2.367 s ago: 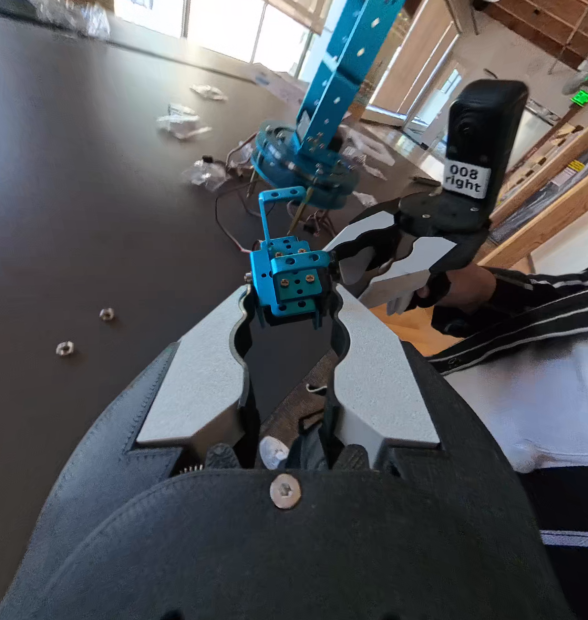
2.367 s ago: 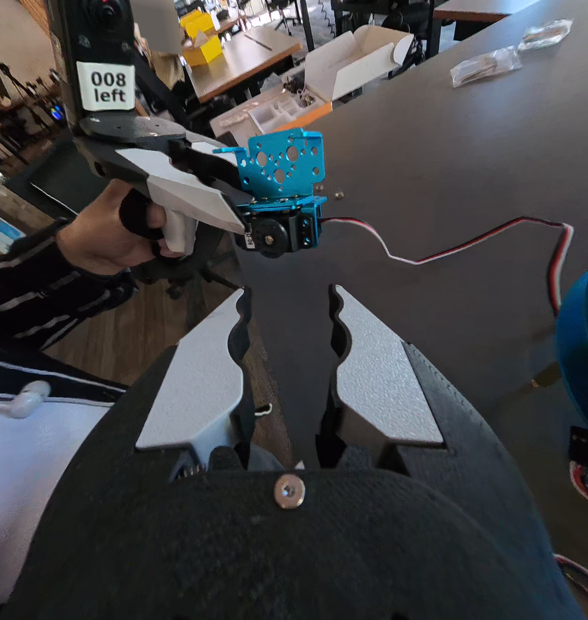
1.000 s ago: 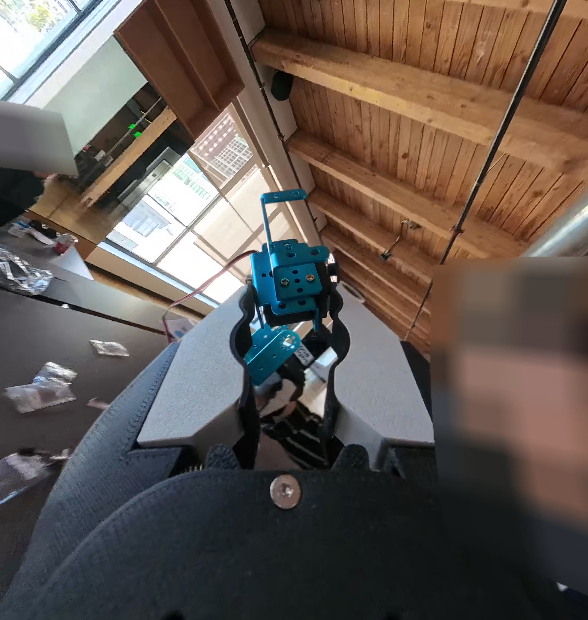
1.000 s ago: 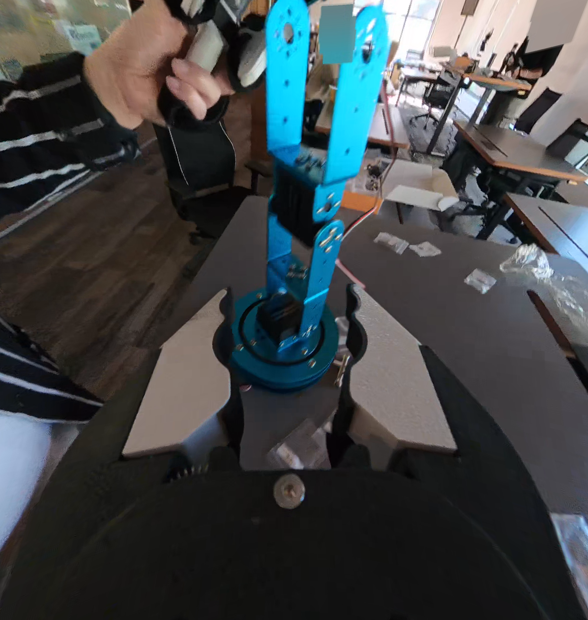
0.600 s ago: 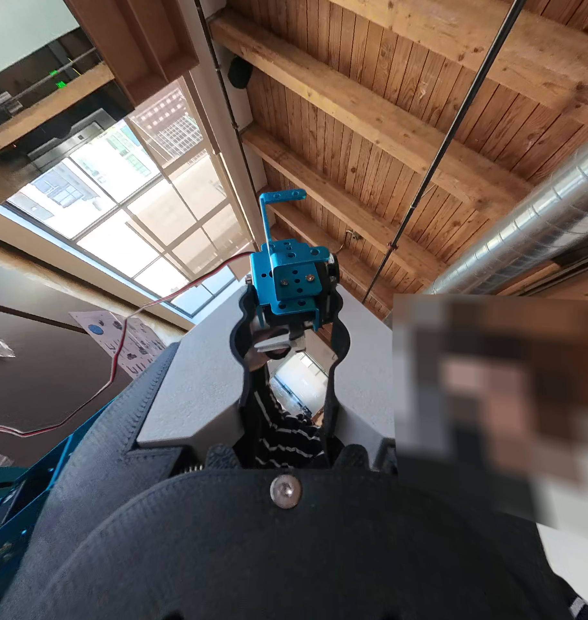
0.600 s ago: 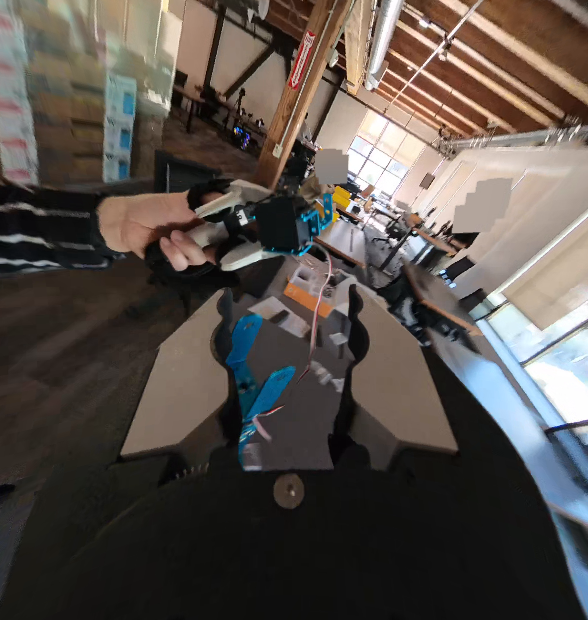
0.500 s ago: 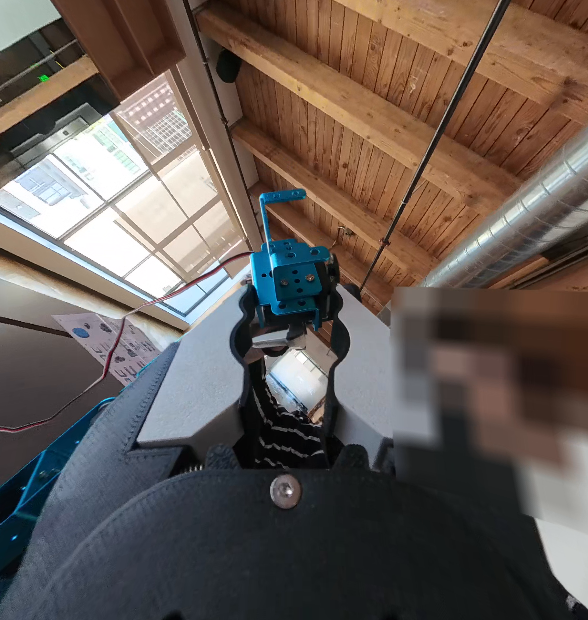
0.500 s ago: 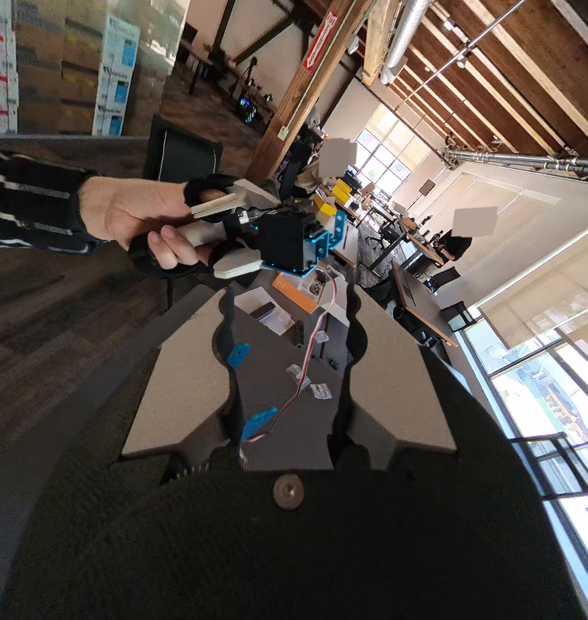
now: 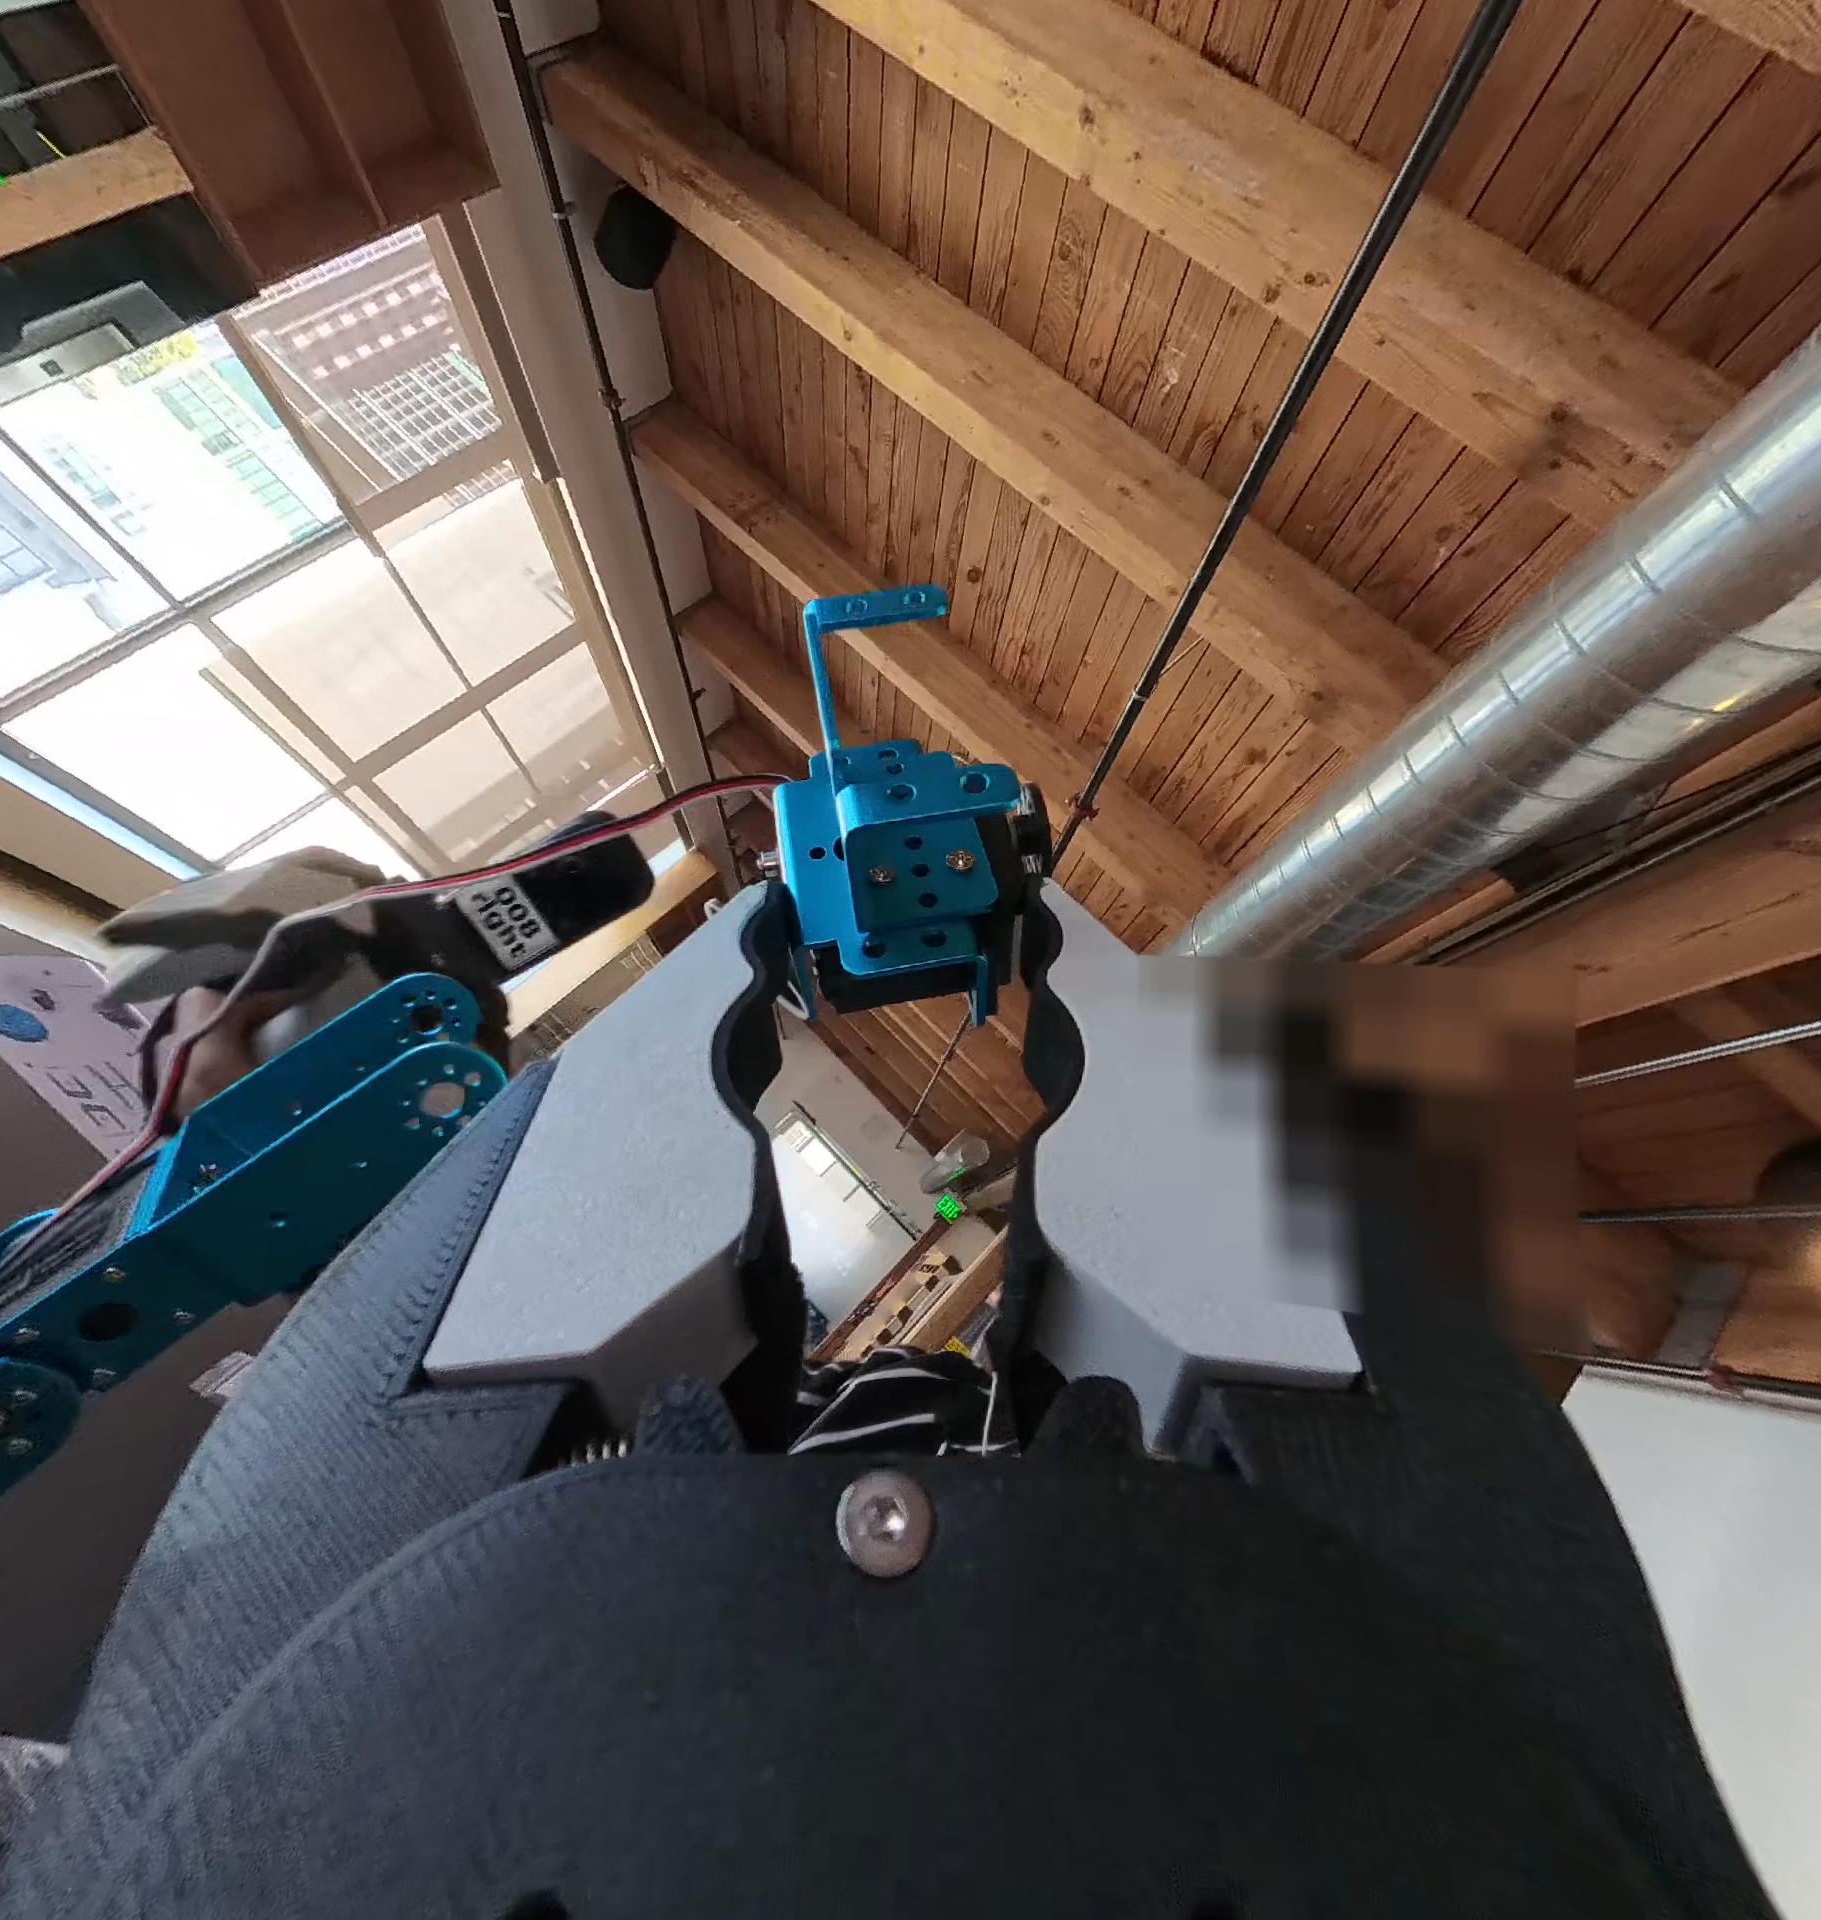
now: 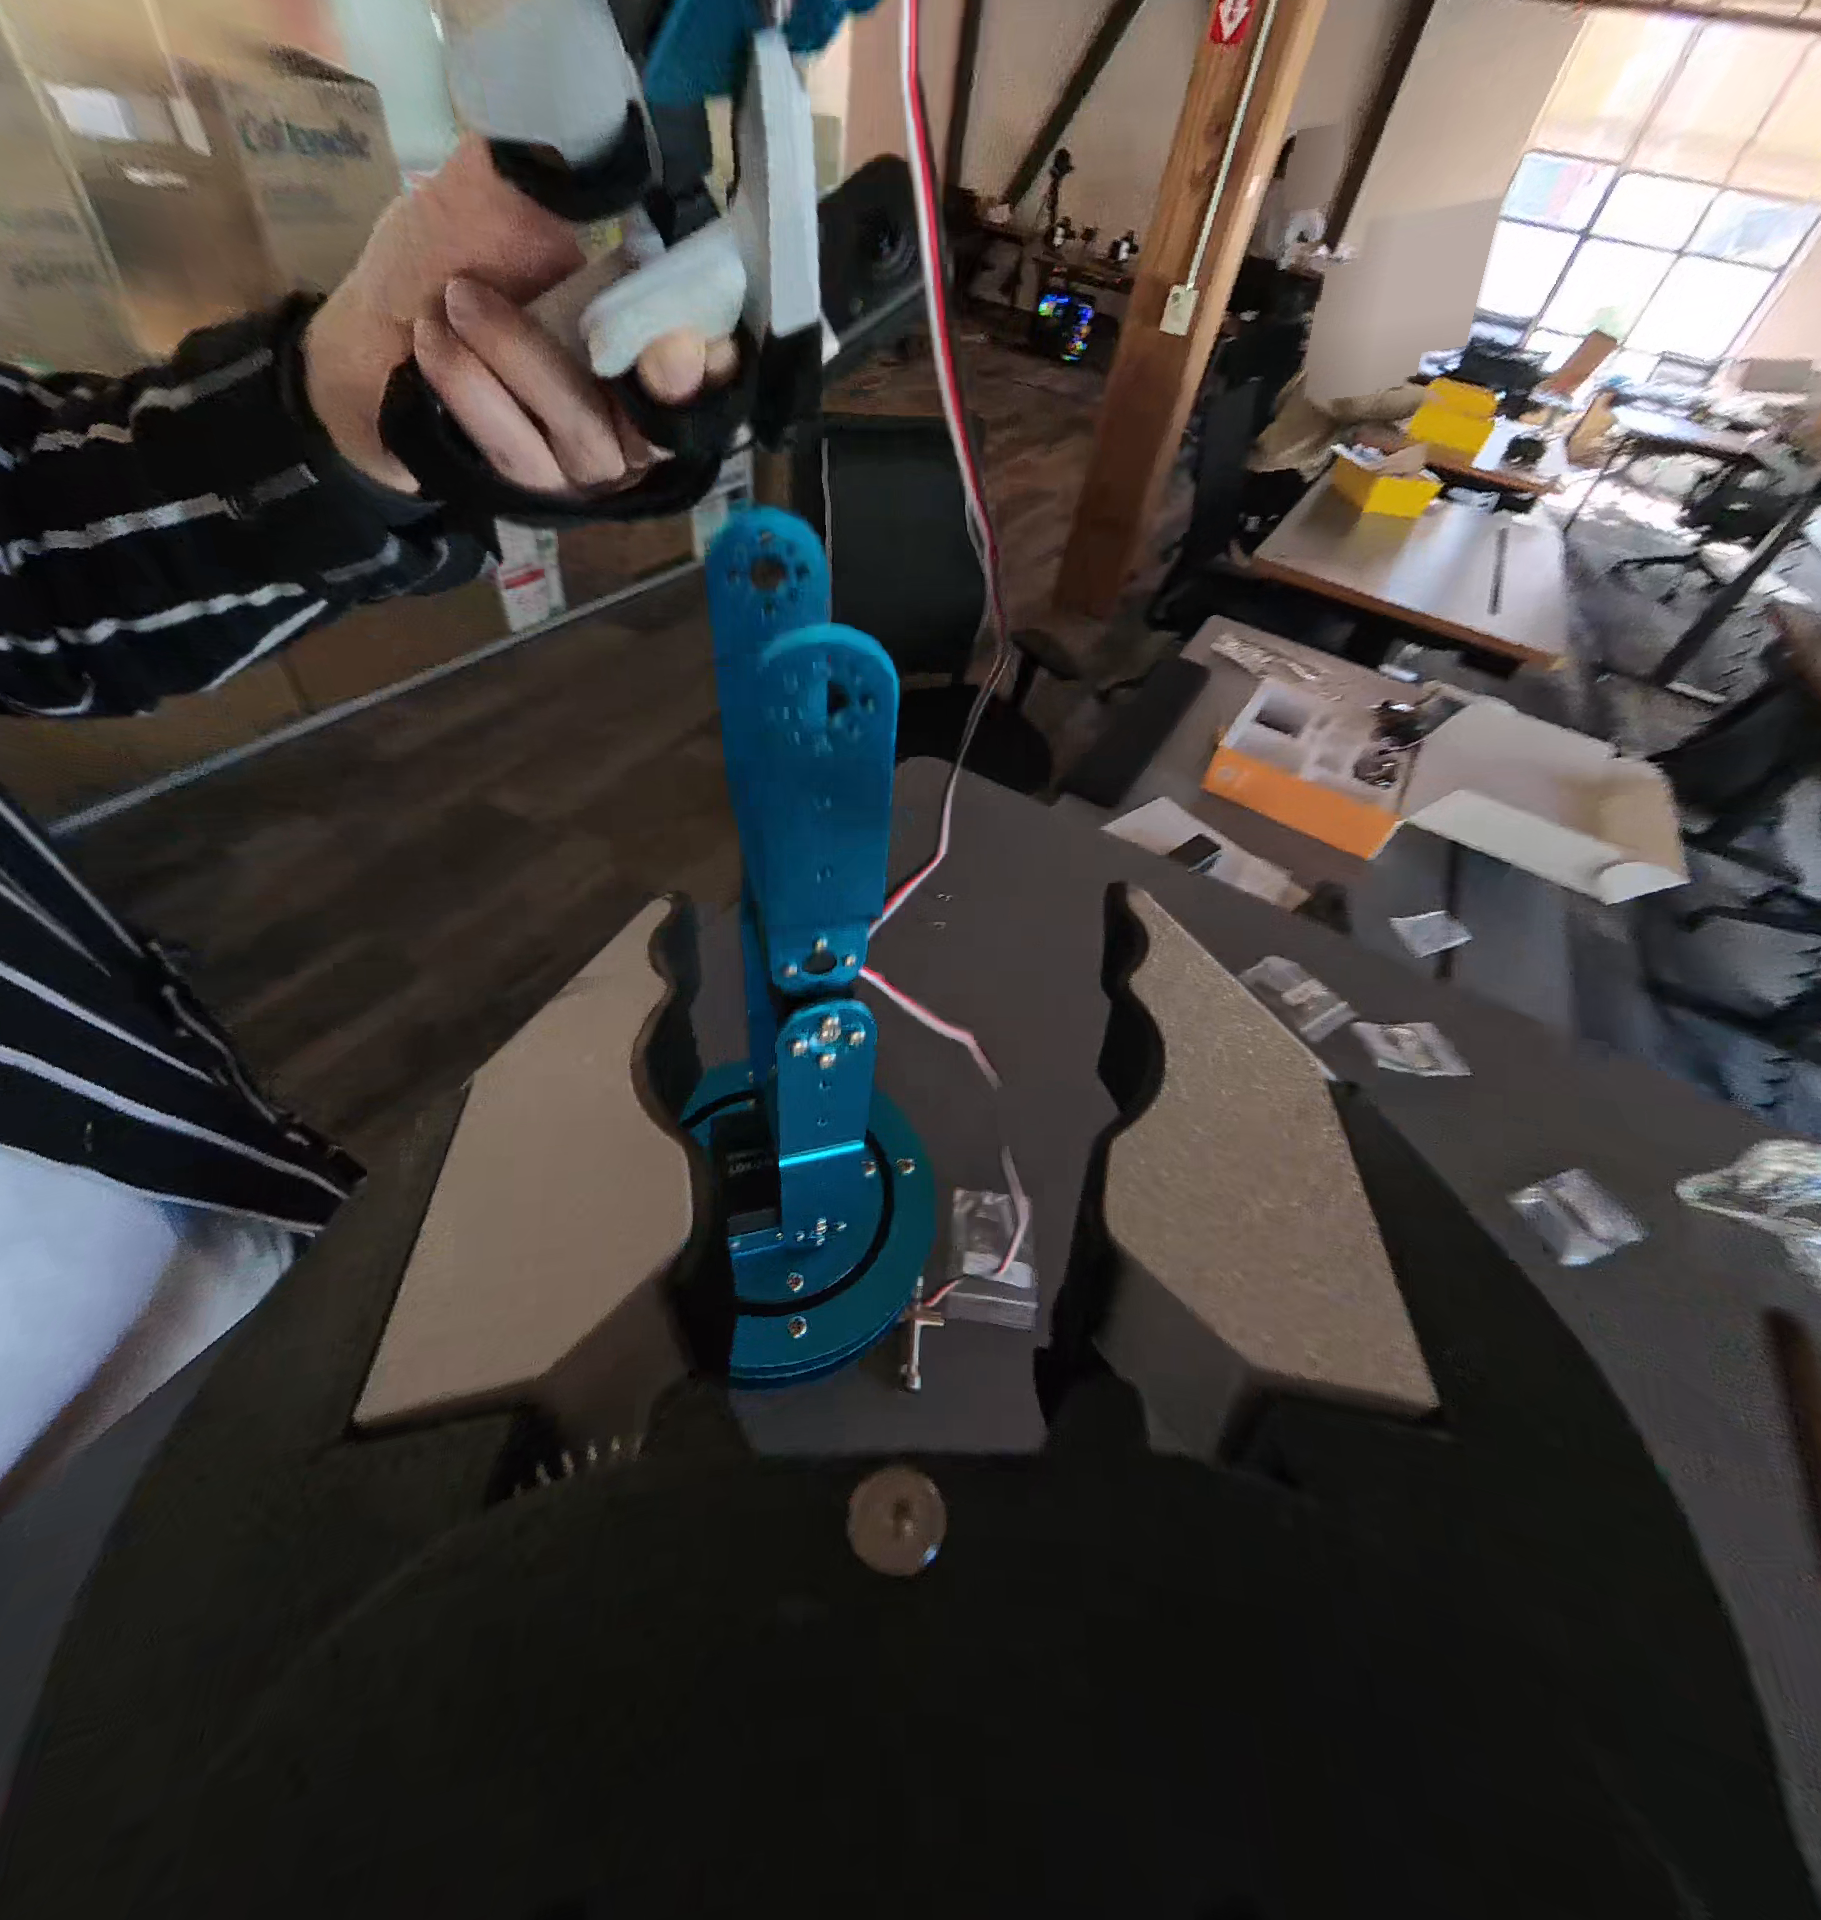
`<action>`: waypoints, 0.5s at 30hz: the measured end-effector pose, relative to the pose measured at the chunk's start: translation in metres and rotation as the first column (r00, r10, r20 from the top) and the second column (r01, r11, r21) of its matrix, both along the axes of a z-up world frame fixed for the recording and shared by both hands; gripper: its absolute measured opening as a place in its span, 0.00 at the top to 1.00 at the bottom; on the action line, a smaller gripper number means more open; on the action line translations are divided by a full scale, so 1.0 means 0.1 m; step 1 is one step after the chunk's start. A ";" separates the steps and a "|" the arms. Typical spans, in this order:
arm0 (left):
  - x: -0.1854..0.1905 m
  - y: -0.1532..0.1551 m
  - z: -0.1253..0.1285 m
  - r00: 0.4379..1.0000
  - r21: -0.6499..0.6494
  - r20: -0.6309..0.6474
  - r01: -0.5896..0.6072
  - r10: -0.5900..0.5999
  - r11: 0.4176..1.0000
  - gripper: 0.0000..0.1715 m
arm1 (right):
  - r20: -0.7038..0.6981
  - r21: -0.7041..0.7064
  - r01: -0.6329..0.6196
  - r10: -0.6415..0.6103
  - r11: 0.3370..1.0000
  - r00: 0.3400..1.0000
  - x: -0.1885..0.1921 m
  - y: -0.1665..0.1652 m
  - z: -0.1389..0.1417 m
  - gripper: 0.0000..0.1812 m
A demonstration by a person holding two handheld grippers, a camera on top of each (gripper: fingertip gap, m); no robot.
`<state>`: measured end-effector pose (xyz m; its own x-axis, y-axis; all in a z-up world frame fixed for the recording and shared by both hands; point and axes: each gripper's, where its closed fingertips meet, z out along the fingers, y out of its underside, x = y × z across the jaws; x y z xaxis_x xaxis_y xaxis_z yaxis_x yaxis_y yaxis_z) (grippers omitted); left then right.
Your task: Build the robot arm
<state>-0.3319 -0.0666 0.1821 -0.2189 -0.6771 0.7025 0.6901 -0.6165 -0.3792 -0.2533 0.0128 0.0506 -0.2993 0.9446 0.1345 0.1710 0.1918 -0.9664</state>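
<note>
Now your left gripper (image 9: 901,940) points steeply up at the wooden ceiling (image 9: 1145,343), its fingers closed on the blue servo bracket (image 9: 890,868), which sits pinched at the fingertips high above the table; a thin L-shaped blue tab rises from the bracket's top, so its long axis runs on along the fingers, toward the beams. A red, white and black wire (image 10: 953,436) hangs from it down to the dark table (image 10: 1508,1403). Your right gripper (image 10: 890,1039) is wide open with nothing in it, looking down over the blue arm assembly (image 10: 807,935), whose round base (image 10: 833,1288) stands on the table between the fingers, though whether either finger touches it I cannot tell. The arm's two long plates stand upright, their rounded ends pointing up at your left hand (image 10: 511,343) just above. Half a second ago the right view looked out across the room with only the plate tips low between the fingers; now the whole assembly fills that gap, and in the left view the right gripper has come in at the left. Small clear bags (image 10: 1405,1044) lie scattered on the far right, and a small cross-shaped tool (image 10: 921,1340) lies right beside the base; the table's near-left edge drops to wood floor (image 10: 418,831).
</note>
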 end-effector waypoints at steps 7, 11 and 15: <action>0.03 0.14 -0.08 0.999 -0.025 0.020 -0.025 0.026 0.999 0.75 | 0.023 -0.060 -0.132 0.133 0.989 0.991 -0.07 -0.18 -0.31 0.61; -0.03 0.18 -0.06 0.998 -0.026 0.030 -0.055 0.056 0.998 0.75 | 0.010 -0.041 -0.164 0.165 0.986 0.986 -0.06 -0.21 -0.28 0.67; -0.15 0.21 0.04 0.994 -0.007 0.051 -0.100 0.100 0.995 0.75 | -0.049 -0.034 -0.105 0.104 0.994 0.993 0.02 -0.02 -0.11 0.67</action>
